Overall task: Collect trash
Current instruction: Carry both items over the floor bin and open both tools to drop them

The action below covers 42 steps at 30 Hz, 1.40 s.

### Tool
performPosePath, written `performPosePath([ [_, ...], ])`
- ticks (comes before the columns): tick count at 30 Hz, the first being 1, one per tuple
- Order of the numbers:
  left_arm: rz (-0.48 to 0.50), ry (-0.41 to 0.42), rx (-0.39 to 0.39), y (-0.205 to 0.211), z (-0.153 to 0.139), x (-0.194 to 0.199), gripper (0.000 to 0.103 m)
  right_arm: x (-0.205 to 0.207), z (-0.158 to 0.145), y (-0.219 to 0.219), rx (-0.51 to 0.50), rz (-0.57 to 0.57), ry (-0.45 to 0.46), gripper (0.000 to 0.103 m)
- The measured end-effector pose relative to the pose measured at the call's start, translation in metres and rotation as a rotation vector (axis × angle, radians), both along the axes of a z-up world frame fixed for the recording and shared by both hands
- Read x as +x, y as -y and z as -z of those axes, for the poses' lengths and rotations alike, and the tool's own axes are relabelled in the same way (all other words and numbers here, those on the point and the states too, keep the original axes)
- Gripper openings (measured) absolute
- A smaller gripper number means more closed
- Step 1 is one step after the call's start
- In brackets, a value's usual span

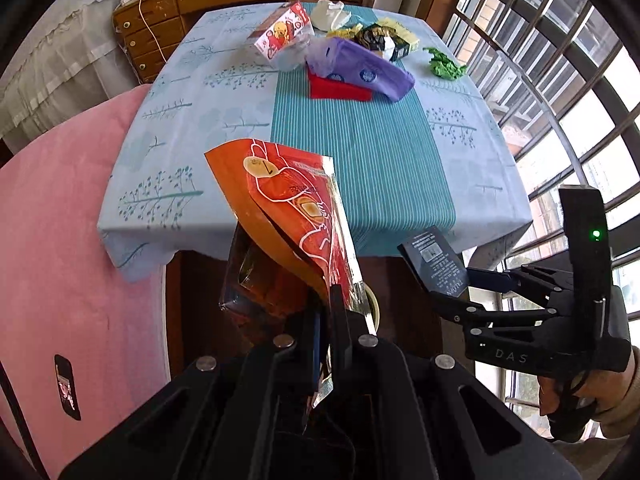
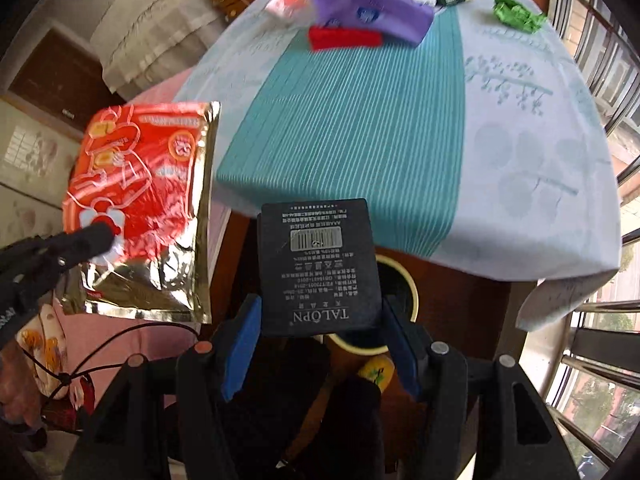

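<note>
My left gripper (image 1: 332,300) is shut on an orange-red foil snack bag (image 1: 288,208), held off the near edge of the table; in the right wrist view that snack bag (image 2: 148,196) hangs at the left from the left gripper (image 2: 98,238). My right gripper (image 2: 320,320) is shut on a black box (image 2: 318,268) with a barcode and white print, its blue pads (image 2: 240,344) against the box's sides. The same black box (image 1: 434,258) shows at the right in the left wrist view. Below it stands a dark bin with a cream rim (image 2: 414,296).
The table (image 1: 360,160) wears a light blue and teal striped cloth. At its far end lie a purple pack (image 1: 360,68), a red piece (image 1: 340,90), a green wrapper (image 1: 444,64), a red-white carton (image 1: 280,34) and more wrappers. A pink cover (image 1: 72,240) lies left; barred windows stand right.
</note>
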<state>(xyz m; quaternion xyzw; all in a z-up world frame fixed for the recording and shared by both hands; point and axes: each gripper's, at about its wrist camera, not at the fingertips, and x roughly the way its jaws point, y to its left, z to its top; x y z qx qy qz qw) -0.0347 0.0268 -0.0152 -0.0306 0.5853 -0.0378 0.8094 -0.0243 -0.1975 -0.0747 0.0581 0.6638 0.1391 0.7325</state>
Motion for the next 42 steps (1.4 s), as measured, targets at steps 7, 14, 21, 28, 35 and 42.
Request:
performPosePath([
  [7, 0.044, -0.102, 0.004, 0.001, 0.056, -0.029, 0.002, -0.013, 0.054, -0.011, -0.039, 0.036, -0.134, 0.060],
  [14, 0.056, -0.199, -0.002, 0.002, 0.128, -0.047, 0.002, -0.036, 0.138, -0.011, -0.112, 0.128, -0.280, 0.060],
  [21, 0.052, -0.260, -0.021, 0.014, 0.211, -0.044, 0.002, -0.045, 0.204, 0.000, -0.159, 0.172, -0.341, 0.060],
  [28, 0.016, -0.323, -0.032, 0.023, 0.302, -0.034, 0.002, -0.048, 0.279, 0.011, -0.163, 0.218, -0.374, 0.061],
  [35, 0.033, -0.303, 0.001, 0.039, 0.372, -0.016, 0.002, -0.033, 0.345, 0.023, -0.162, 0.274, -0.382, 0.061],
  [42, -0.017, -0.320, -0.037, 0.034, 0.408, -0.002, 0.068, -0.036, 0.378, 0.035, -0.157, 0.358, -0.357, 0.078],
])
